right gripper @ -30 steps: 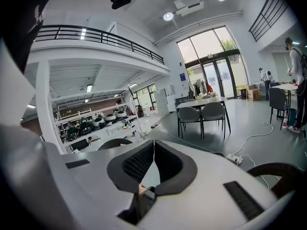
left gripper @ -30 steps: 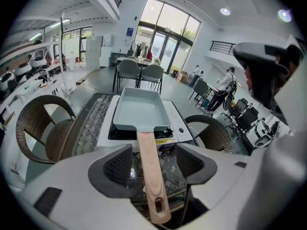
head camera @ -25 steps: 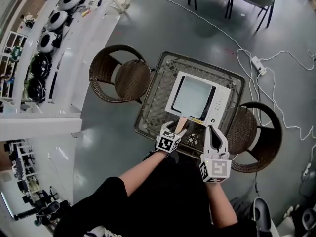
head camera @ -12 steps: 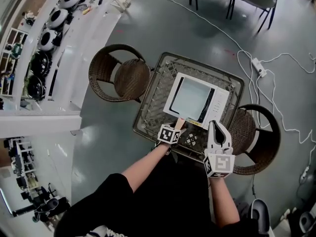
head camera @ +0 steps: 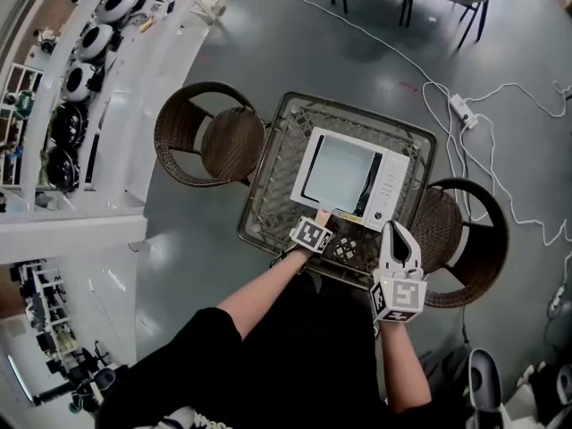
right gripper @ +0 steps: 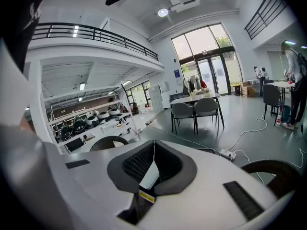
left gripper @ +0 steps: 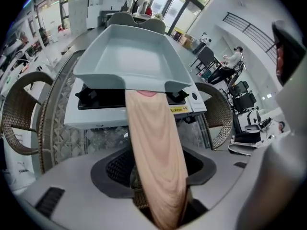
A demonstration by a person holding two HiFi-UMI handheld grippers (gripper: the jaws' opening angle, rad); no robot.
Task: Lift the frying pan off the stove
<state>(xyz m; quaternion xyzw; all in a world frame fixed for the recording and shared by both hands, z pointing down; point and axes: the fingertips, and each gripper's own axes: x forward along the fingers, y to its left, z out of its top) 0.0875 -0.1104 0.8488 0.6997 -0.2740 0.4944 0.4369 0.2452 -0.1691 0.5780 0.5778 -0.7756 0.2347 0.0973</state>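
Observation:
A square grey frying pan (head camera: 338, 172) sits on the white stove (head camera: 386, 190) on the wicker table. In the left gripper view the pan (left gripper: 129, 56) fills the top, and its pale wooden handle (left gripper: 152, 128) runs back between my jaws. My left gripper (head camera: 322, 222) is at the stove's near edge, over the handle. Its jaws are closing around the handle, and a gap still shows on the left side. My right gripper (head camera: 399, 232) hovers beside it at the table's near right, shut and holding nothing; its pads (right gripper: 165, 164) meet.
The glass-topped wicker table (head camera: 268, 164) has a wicker chair (head camera: 210, 141) at its left and another (head camera: 465, 239) at its right. A power strip (head camera: 462, 110) and white cables lie on the floor at the right. White shelves (head camera: 80, 79) stand at the far left.
My left gripper has slid forward along the handle toward the pan, covering most of it. The right gripper has stayed at the table's near edge.

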